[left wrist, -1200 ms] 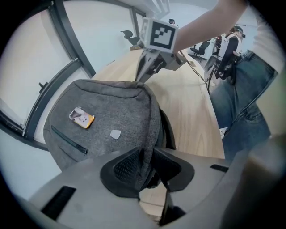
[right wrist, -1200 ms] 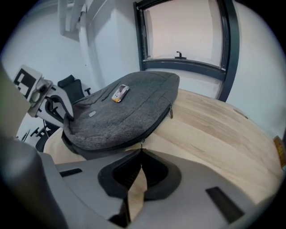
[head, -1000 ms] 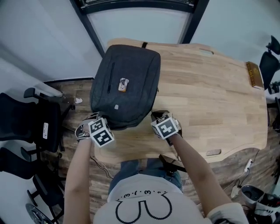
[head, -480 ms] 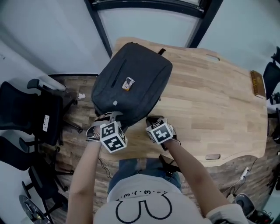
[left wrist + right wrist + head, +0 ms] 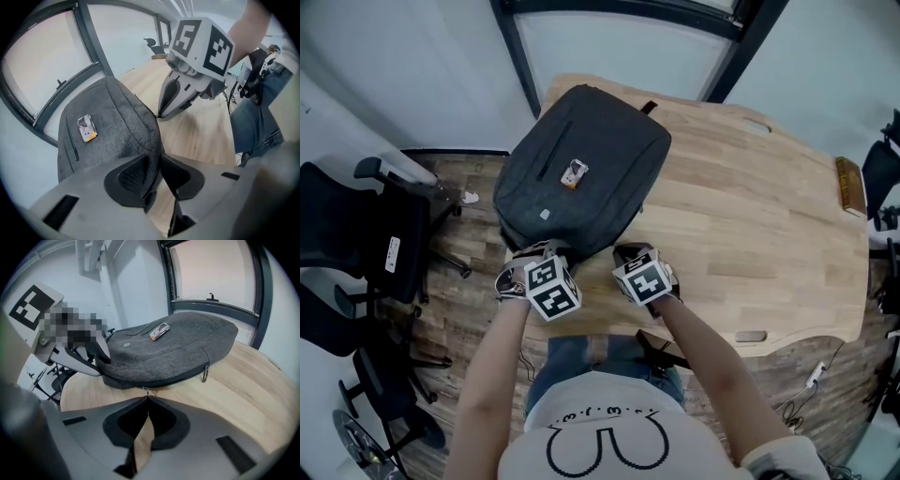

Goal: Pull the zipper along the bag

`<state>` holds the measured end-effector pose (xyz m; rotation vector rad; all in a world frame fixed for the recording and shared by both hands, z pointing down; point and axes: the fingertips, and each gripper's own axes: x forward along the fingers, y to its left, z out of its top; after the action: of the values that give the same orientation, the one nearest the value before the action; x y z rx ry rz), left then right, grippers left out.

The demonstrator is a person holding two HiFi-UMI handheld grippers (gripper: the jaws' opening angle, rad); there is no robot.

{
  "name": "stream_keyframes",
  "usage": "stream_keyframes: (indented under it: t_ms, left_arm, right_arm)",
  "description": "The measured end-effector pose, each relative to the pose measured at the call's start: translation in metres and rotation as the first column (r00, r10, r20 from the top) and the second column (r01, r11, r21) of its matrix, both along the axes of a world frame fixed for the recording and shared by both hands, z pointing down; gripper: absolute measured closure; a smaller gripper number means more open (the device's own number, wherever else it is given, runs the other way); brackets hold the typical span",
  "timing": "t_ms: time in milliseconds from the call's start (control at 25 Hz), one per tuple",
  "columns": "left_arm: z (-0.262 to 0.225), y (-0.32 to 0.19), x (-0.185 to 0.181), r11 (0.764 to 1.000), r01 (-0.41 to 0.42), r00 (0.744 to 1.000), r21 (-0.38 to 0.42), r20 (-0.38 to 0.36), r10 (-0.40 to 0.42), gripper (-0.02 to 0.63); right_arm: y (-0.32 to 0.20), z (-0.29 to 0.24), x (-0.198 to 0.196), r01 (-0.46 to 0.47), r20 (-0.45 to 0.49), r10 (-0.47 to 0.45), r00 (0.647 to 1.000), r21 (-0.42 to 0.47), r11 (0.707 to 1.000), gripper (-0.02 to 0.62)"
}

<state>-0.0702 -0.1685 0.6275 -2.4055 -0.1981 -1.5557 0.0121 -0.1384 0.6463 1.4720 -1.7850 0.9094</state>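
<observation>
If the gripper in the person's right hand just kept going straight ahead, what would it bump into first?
The grey backpack, almost at once. The right gripper has its jaws shut on a small zipper pull and points at the bag's zippered side. Depth is hard to judge, but nothing shows in between.

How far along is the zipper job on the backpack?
Done: the right gripper is shut on the zipper pull at the backpack's near corner. In hand: the left gripper's fingers are closing on the backpack's near edge, fabric between them, apparently to brace it. Left: seemingly the whole pull along the seam; the zipper pull sits at the near corner, apart from a second pull farther along.
</observation>
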Motion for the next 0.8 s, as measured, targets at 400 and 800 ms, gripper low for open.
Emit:
stream_keyframes:
  t_ms: [400, 800]
  left_arm:
    - [-0.004, 0.004, 0.006, 0.999, -0.038, 0.999, 0.006, 0.002, 0.038, 0.511]
    - [-0.005, 0.039, 0.081, 0.992, -0.003, 0.994, -0.124, -0.107, -0.011, 0.512]
  right_arm:
    - [-0.041, -0.008, 0.118, -0.078, -0.202, 0.081, 0.976, 0.021, 0.997, 0.522]
    - [-0.061, -0.009, 0.181, -0.345, -0.146, 0.352, 0.925, 0.066, 0.936, 0.508]
